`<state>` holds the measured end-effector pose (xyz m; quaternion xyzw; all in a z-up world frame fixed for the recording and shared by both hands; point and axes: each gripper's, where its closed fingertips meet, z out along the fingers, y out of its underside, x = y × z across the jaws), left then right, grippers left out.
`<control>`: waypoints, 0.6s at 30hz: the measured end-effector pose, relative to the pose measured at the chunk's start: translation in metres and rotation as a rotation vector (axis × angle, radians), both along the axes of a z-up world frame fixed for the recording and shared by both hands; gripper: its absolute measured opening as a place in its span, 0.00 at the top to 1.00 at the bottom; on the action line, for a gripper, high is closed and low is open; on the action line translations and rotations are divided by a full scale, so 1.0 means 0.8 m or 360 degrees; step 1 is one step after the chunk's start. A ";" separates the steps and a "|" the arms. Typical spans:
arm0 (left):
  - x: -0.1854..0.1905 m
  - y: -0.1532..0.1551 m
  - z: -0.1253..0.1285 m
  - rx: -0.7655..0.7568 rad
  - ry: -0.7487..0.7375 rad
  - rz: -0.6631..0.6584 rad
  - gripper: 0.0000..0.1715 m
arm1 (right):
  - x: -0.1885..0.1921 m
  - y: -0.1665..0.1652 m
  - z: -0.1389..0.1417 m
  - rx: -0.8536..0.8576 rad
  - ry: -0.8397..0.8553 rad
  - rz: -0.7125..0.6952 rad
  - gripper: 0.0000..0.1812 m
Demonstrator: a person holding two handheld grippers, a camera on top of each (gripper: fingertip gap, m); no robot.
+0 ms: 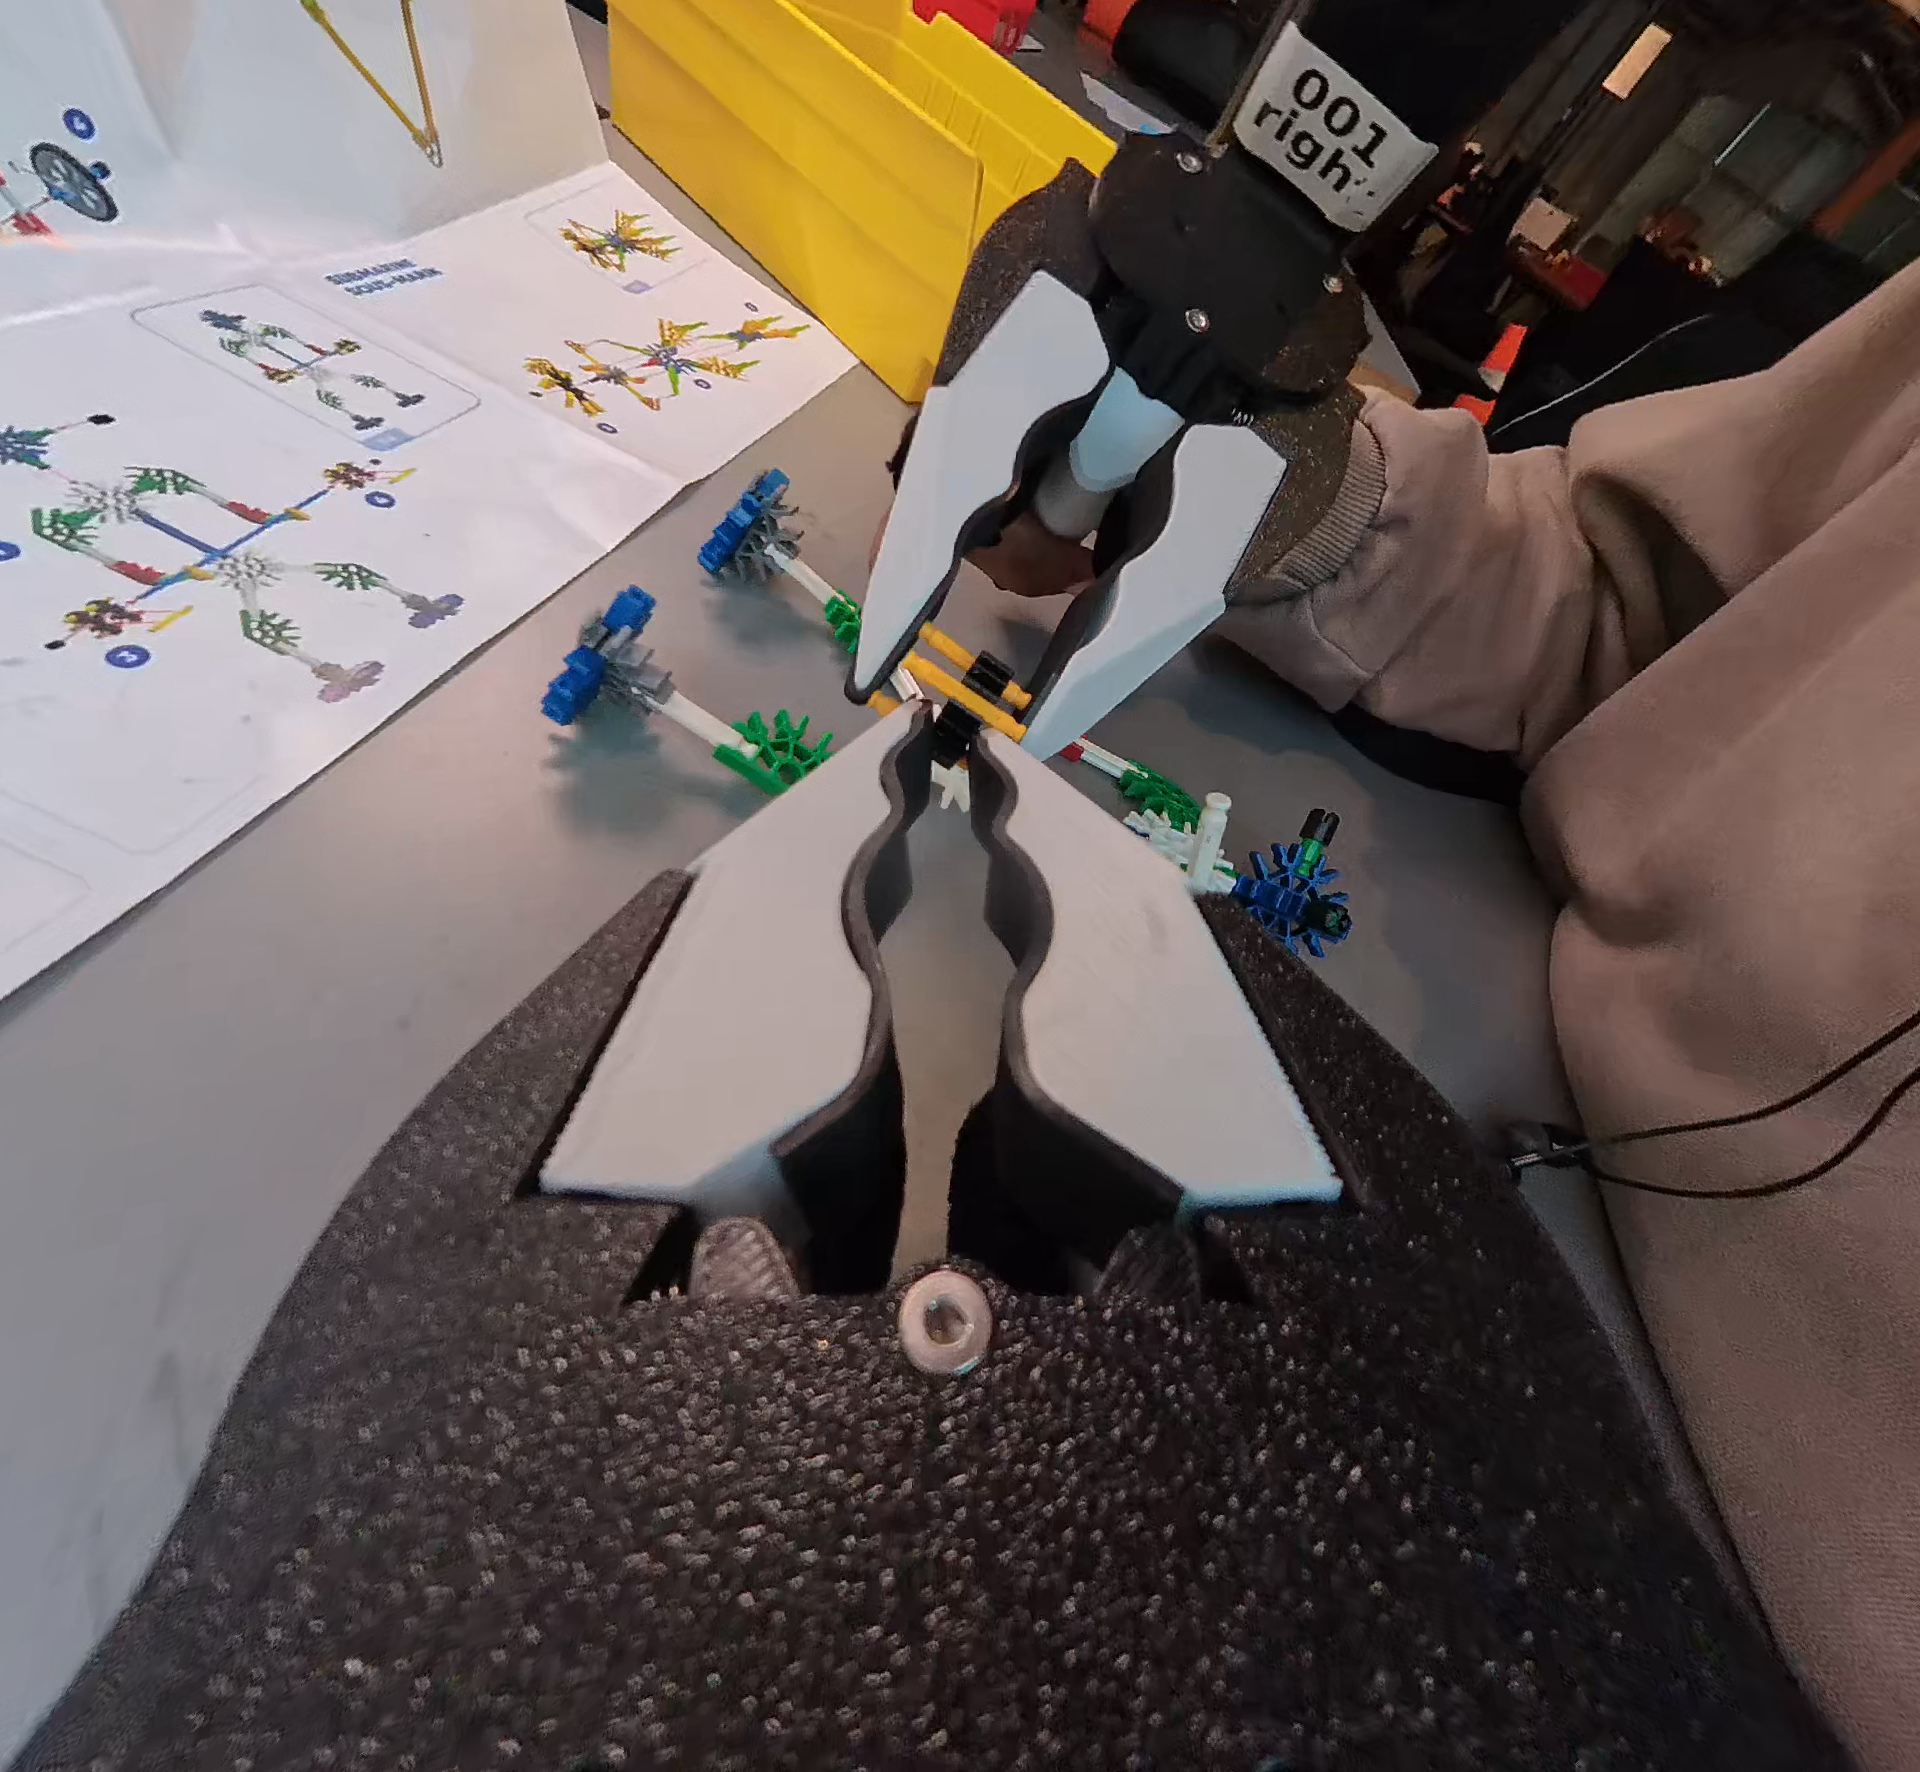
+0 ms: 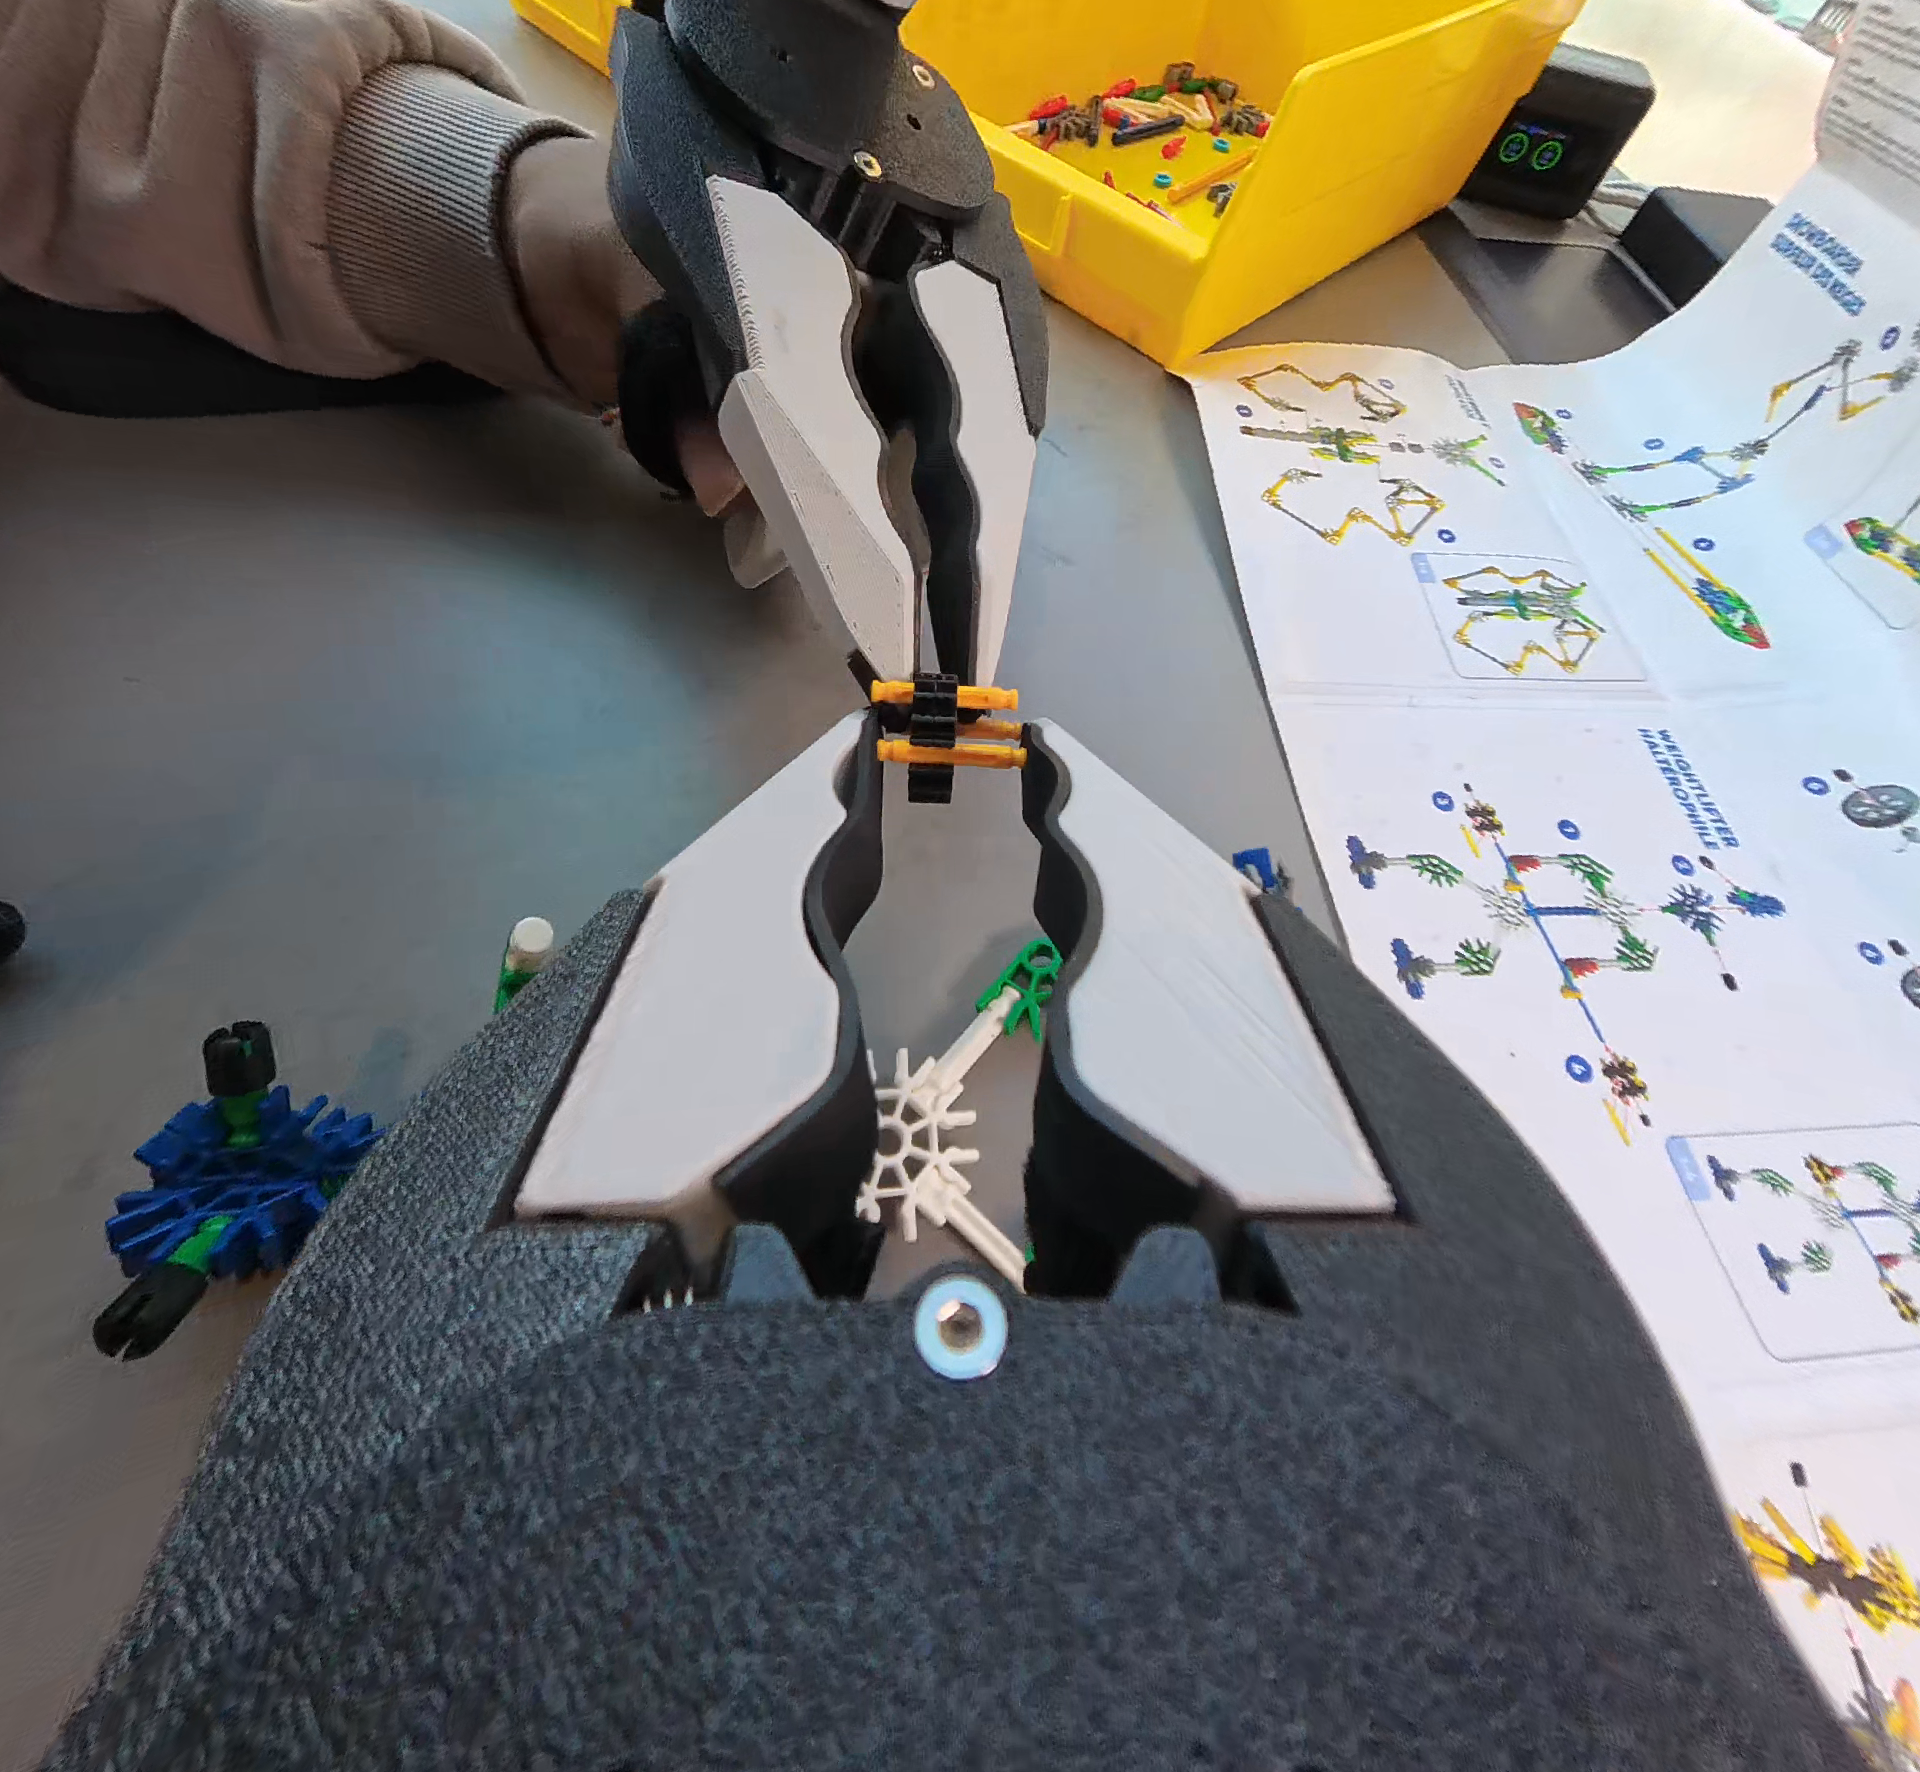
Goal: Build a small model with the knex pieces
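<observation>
A small piece made of a black connector [image 2: 932, 735] with short yellow rods [image 2: 987, 699] clipped through it is held above the grey table between both grippers. My left gripper [image 1: 948, 733] is shut on the black connector [image 1: 987, 673]; it enters the right wrist view [image 2: 935, 673] from the top. My right gripper [image 2: 948, 746] faces it and pinches the lower yellow rod [image 2: 977, 754] end to end between its fingertips. In the left wrist view the right gripper [image 1: 951, 716] comes down from above over the yellow rods [image 1: 951, 647].
A partly built toy lies on the table: blue and grey wheels [image 1: 613, 673] on white rods, green connectors, a white snowflake connector [image 2: 920, 1140], a blue connector [image 2: 229, 1182]. A yellow bin [image 2: 1351, 8] holds several loose pieces. An instruction sheet [image 1: 312, 475] lies beside it. Sleeved arms [image 1: 1558, 579] hold the grippers. The tips of both grippers are at nearly the same place.
</observation>
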<state>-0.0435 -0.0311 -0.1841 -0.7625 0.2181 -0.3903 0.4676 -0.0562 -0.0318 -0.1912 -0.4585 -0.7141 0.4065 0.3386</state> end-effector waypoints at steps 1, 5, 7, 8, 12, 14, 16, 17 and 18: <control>-0.002 0.002 -0.001 -0.0017 -0.0001 0.0018 0.97 | -0.001 0.002 -0.001 0.0021 -0.0001 -0.0020 0.86; -0.008 0.007 0.000 -0.0057 -0.0038 0.0068 0.98 | -0.004 0.009 0.002 0.0064 0.0007 -0.0100 0.86; -0.056 0.018 -0.019 -0.0076 0.0136 0.0295 1.00 | 0.009 0.050 0.036 0.0042 0.0161 -0.0316 0.86; -0.069 0.018 -0.004 -0.0073 -0.0012 0.0318 1.00 | 0.015 0.051 0.049 -0.0013 0.0195 -0.0296 0.87; -0.021 0.013 0.003 0.0007 0.0056 0.0110 1.00 | -0.008 -0.001 0.016 0.0051 0.0103 -0.0107 0.86; -0.014 0.003 0.010 0.0008 -0.0037 -0.0007 1.00 | -0.005 -0.001 0.029 -0.0109 0.0174 -0.0066 0.86; -0.020 -0.002 0.020 -0.0024 -0.0219 -0.0047 0.94 | 0.001 0.000 0.048 -0.0232 0.0290 -0.0021 0.86; -0.022 -0.007 0.030 -0.0012 -0.0310 -0.0088 0.93 | 0.004 -0.001 0.061 -0.0305 0.0376 0.0004 0.86; -0.021 -0.013 0.041 0.0004 -0.0405 -0.0140 0.92 | 0.006 -0.001 0.071 -0.0388 0.0442 0.0021 0.86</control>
